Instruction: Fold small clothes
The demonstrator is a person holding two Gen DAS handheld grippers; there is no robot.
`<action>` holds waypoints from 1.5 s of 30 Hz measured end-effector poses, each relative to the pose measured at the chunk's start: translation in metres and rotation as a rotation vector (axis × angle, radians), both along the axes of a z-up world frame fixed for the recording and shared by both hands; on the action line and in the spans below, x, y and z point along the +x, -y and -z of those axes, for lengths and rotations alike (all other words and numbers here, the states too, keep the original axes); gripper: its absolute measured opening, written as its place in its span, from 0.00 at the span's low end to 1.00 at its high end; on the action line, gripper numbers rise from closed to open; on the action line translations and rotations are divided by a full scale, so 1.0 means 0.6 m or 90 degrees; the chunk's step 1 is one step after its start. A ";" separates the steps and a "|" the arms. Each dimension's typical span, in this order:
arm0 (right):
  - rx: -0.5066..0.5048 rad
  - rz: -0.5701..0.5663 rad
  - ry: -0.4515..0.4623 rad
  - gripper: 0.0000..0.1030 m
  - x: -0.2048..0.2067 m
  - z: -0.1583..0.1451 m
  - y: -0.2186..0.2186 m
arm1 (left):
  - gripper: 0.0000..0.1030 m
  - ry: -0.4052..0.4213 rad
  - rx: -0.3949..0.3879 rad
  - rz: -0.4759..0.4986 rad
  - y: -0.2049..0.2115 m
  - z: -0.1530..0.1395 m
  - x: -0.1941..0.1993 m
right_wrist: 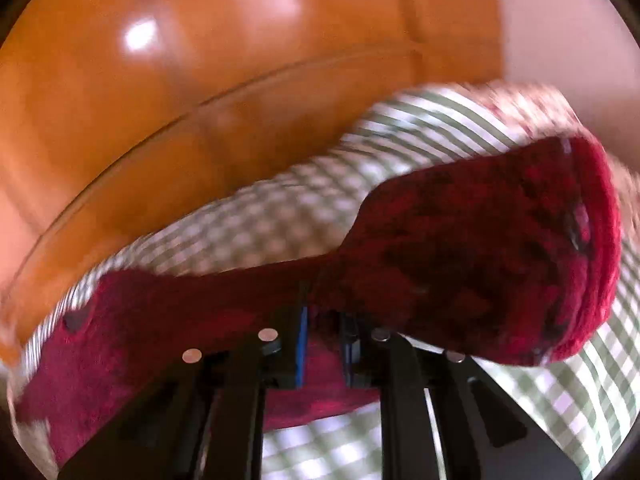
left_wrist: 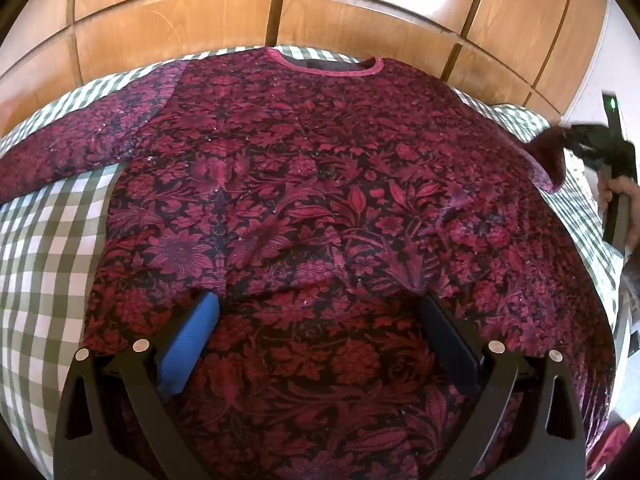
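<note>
A dark red floral sweater (left_wrist: 320, 184) lies flat, front up, on a green-and-white checked cover (left_wrist: 44, 248), its neckline (left_wrist: 328, 66) at the far side. My left gripper (left_wrist: 318, 300) hovers over the sweater's lower part, open wide, with nothing pinched between its blue pad (left_wrist: 188, 348) and its black finger (left_wrist: 452, 344). The left sleeve (left_wrist: 68, 152) lies spread out. My right gripper (right_wrist: 324, 312) is shut on the right sleeve (right_wrist: 480, 264), which it holds off the cover with the cuff (right_wrist: 596, 248) hanging past it. From the left wrist view, that gripper (left_wrist: 592, 148) shows at the right edge.
A glossy wooden wardrobe (left_wrist: 280, 12) stands close behind the bed. A hand (left_wrist: 624, 200) grips the right tool's handle beyond the bed's right edge. Checked cover (right_wrist: 560, 396) shows below the lifted sleeve. The right wrist view is motion-blurred.
</note>
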State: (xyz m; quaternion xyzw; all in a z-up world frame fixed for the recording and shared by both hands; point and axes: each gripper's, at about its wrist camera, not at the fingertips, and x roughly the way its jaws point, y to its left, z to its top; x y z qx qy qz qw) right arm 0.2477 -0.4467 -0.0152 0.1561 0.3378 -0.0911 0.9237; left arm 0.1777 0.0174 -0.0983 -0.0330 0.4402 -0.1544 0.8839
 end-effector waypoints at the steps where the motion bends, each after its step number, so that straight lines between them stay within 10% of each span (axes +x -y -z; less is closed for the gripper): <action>1: -0.015 -0.033 0.002 0.12 0.006 -0.003 -0.036 | 0.96 0.000 -0.001 0.001 -0.001 0.000 0.000; 11: -0.115 -0.257 -0.047 0.17 0.038 0.044 -0.330 | 0.96 -0.030 -0.022 -0.003 -0.006 -0.010 0.005; 15: -0.092 -0.270 -0.011 0.78 -0.007 0.039 -0.340 | 0.96 -0.055 -0.039 -0.012 -0.005 -0.028 0.017; 17: -0.079 -0.255 0.014 0.87 -0.034 0.030 -0.327 | 0.96 -0.058 -0.089 -0.030 -0.014 -0.042 0.029; 23: 0.170 -0.255 0.008 0.98 -0.104 0.049 -0.242 | 0.96 -0.076 -0.213 -0.044 0.001 -0.075 0.093; 29: 0.466 -0.156 0.041 0.98 -0.119 0.112 -0.123 | 0.96 -0.122 -0.253 -0.018 0.064 -0.089 0.171; 33: 0.548 -0.124 0.082 0.98 -0.116 0.123 -0.087 | 0.96 -0.126 -0.247 -0.016 0.112 -0.091 0.214; 39: 0.606 -0.090 0.110 0.98 -0.115 0.129 -0.047 | 0.64 -0.184 -0.299 -0.055 0.139 -0.054 0.265; 42: 0.626 -0.079 0.114 0.98 -0.110 0.128 -0.035 | 0.12 -0.185 -0.307 -0.048 0.145 -0.045 0.280; 45: 0.668 -0.071 0.119 0.98 -0.104 0.133 -0.030 | 0.10 -0.147 -0.336 -0.060 0.123 -0.061 0.273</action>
